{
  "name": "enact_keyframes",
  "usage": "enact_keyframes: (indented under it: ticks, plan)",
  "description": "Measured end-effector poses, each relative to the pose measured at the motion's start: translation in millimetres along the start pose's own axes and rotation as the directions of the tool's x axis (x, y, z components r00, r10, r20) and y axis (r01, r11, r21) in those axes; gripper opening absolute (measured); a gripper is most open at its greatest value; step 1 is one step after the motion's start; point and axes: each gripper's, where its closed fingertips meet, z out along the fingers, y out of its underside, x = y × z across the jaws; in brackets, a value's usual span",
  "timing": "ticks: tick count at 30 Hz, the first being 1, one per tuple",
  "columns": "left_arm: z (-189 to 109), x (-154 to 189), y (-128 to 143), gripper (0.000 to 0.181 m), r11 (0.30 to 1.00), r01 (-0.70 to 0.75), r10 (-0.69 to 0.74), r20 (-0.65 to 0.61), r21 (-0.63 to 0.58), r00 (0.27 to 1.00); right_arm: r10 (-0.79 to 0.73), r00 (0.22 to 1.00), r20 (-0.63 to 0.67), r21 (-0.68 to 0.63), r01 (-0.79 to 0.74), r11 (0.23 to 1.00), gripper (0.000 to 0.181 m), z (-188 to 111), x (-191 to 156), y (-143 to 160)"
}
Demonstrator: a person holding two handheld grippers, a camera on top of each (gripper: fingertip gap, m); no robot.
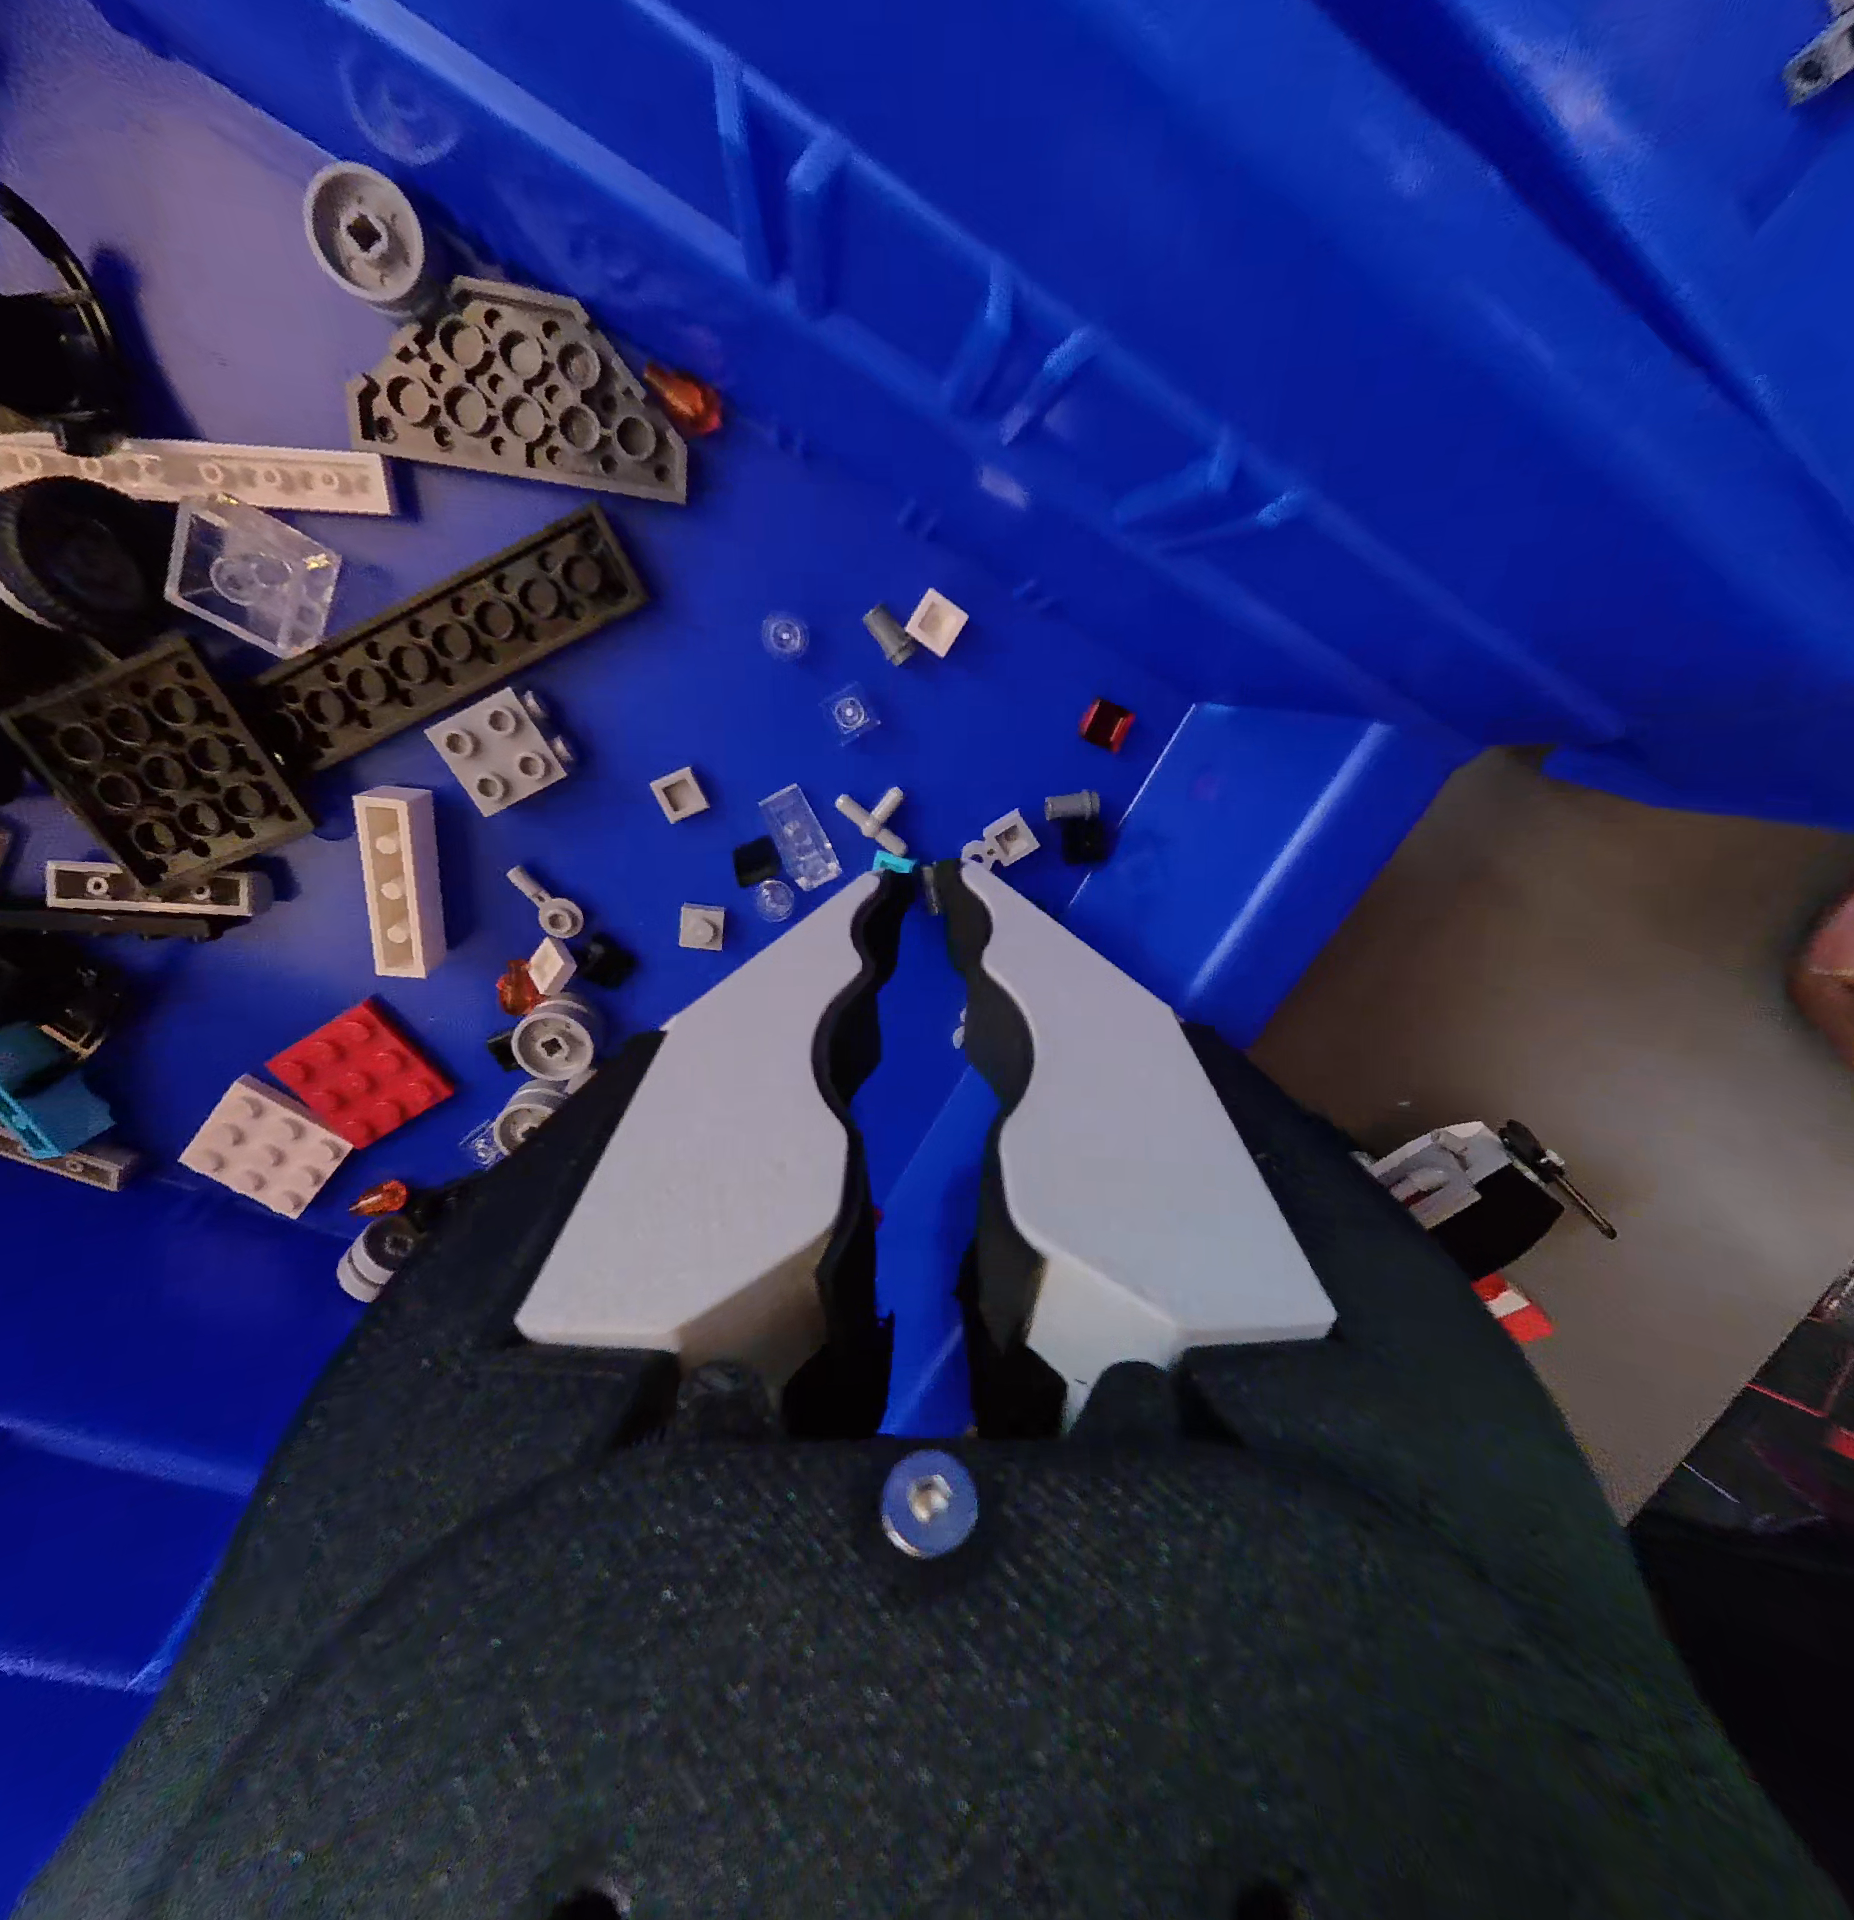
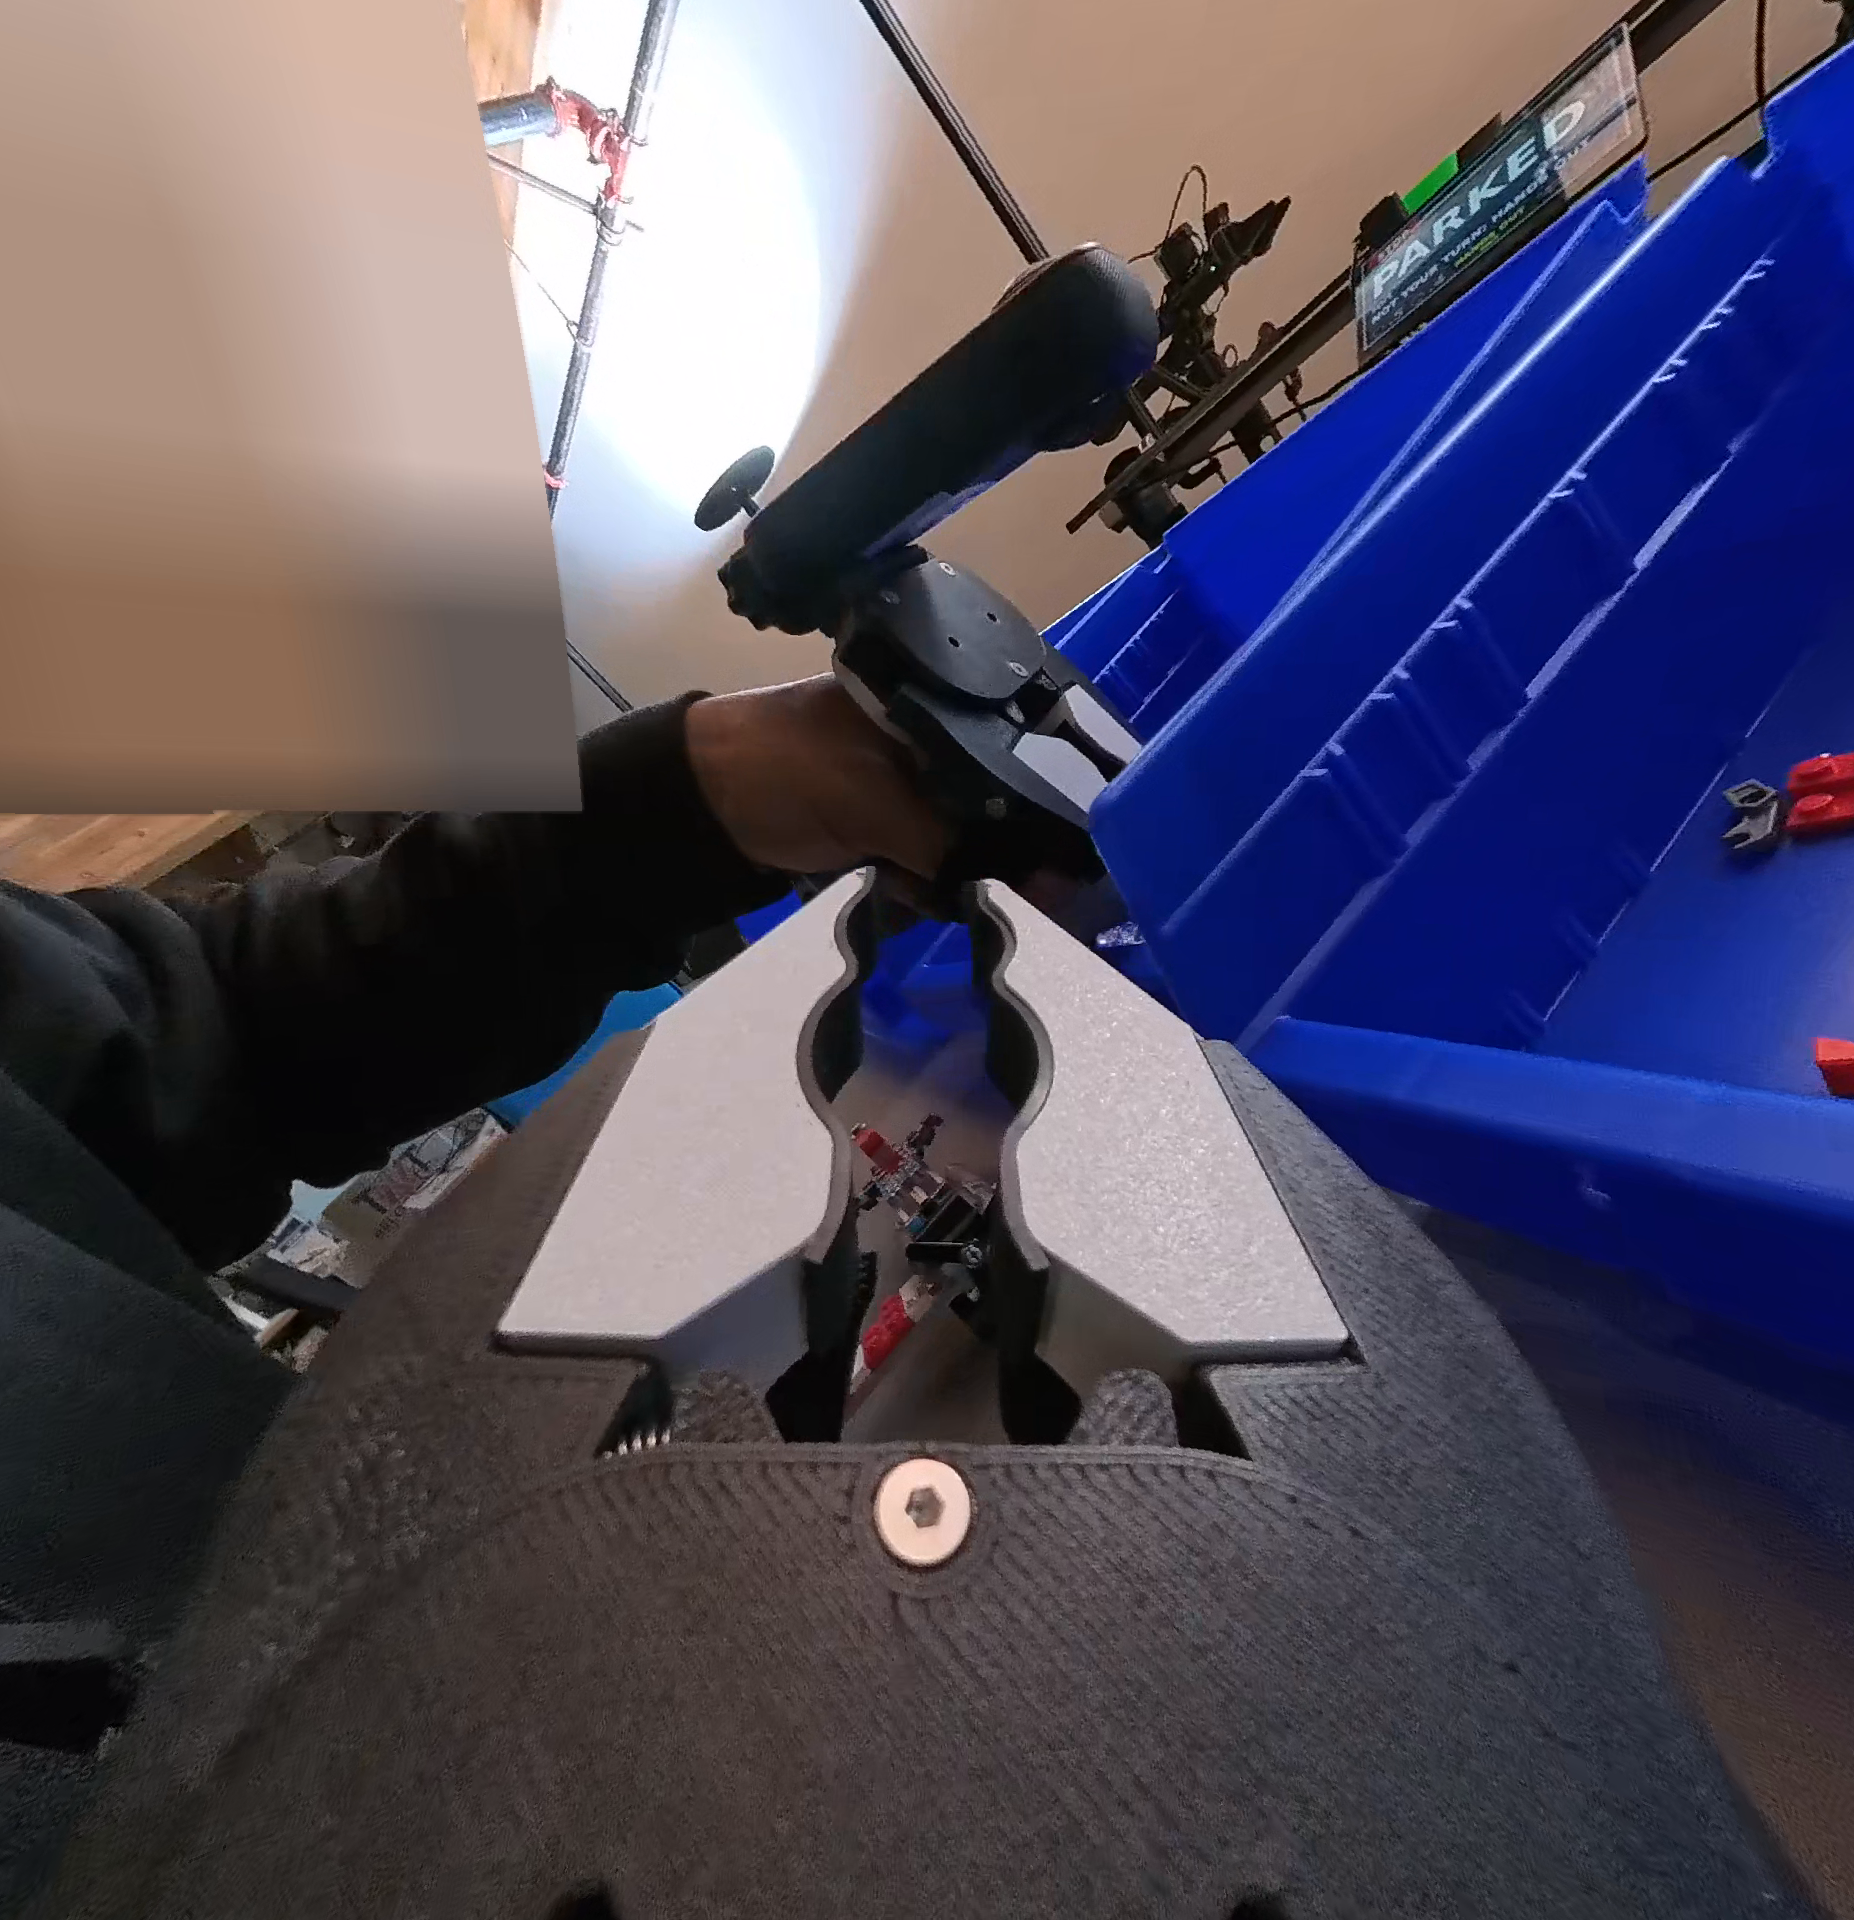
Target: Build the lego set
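The left gripper (image 1: 921,878) fills the foreground of its own view, its jaws drawn to a narrow gap with the tips down among small lego pieces on the floor of a blue bin (image 1: 1162,343); a tiny dark grey piece (image 1: 935,885) sits right at the tips, though whether it is pinched cannot be told. Just beside the tips lie a teal piece (image 1: 895,861), a light grey cross-shaped connector (image 1: 869,814) and a clear plate (image 1: 801,833). Farther left in the bin sit a red plate (image 1: 360,1070), a long black plate (image 1: 450,636) and a dark grey wedge plate (image 1: 512,395). Outside the bin, on the tan counter (image 1: 1588,997), stands a partly built lego model (image 1: 1468,1195). In the right wrist view, the right gripper (image 2: 921,891) is tilted upward beside the bin with its jaws slightly apart and nothing between them; beyond it a person's hand (image 2: 809,779) in a black sleeve (image 2: 362,987) holds the other gripper over the bin's rim.
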Motion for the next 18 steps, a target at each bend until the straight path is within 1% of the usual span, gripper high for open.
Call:
enact_keyframes:
  ticks: [8,11,15,18]
  plan:
    - [-9,0,2,0.006,0.999,0.001,-0.001,0.011,0.032,1.0,-0.008,1.0,-0.003,0.005,0.008,1.0,0.017,-1,-1,0]
    - [-8,8,3,0.008,1.0,-0.006,0.007,-0.029,0.019,1.0,-0.005,1.0,0.0,0.007,0.005,1.0,0.017,-1,-1,-1]
    - [-3,12,3,0.01,1.0,-0.024,0.023,-0.049,-0.012,0.999,0.004,1.0,0.006,0.011,-0.004,1.0,0.017,-2,-1,-2]
    - [-2,11,1,0.014,1.0,-0.018,0.017,-0.052,-0.013,0.998,0.012,1.0,0.009,0.015,-0.012,1.0,0.016,-2,0,-3]
